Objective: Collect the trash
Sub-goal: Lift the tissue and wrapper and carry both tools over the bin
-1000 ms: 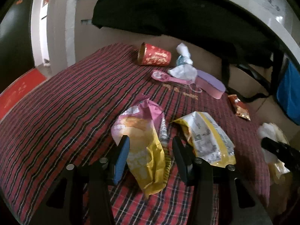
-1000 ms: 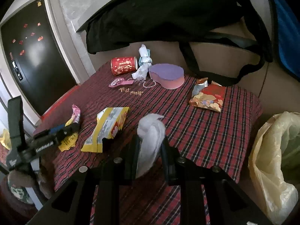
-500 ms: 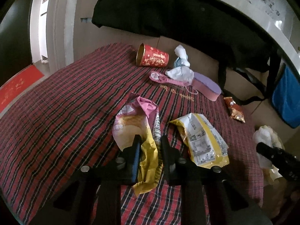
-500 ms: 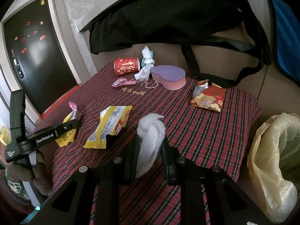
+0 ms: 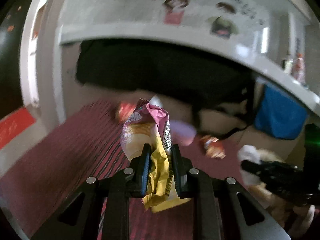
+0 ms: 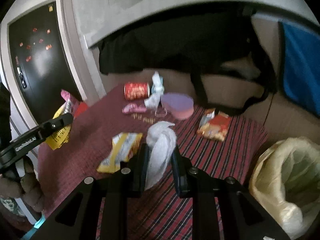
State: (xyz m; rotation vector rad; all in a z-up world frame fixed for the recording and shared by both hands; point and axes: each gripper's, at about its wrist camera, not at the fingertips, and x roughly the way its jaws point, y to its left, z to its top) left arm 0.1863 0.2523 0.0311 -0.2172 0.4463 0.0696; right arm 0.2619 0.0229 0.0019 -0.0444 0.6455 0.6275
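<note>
Left gripper (image 5: 159, 152): jaws clamped on a pink-and-yellow snack wrapper (image 5: 154, 140), held clear above the red plaid tablecloth (image 6: 200, 160). Right gripper (image 6: 160, 150): jaws pinched on a crumpled white tissue (image 6: 161, 146), also off the cloth. On the cloth: yellow wrapper (image 6: 122, 148), red snack packet (image 6: 215, 127), red can (image 6: 137, 91) on its side; yellowish plastic bag (image 6: 284, 180) open beside the table's right edge.

Pink-and-yellow crinkled snack wrapper (image 5: 152, 140), white crumpled tissue (image 6: 161, 146), red-and-dark plaid tablecloth (image 6: 200, 190), pale yellow translucent plastic bag (image 6: 280, 190), red-and-gold paper cup (image 6: 137, 91).
</note>
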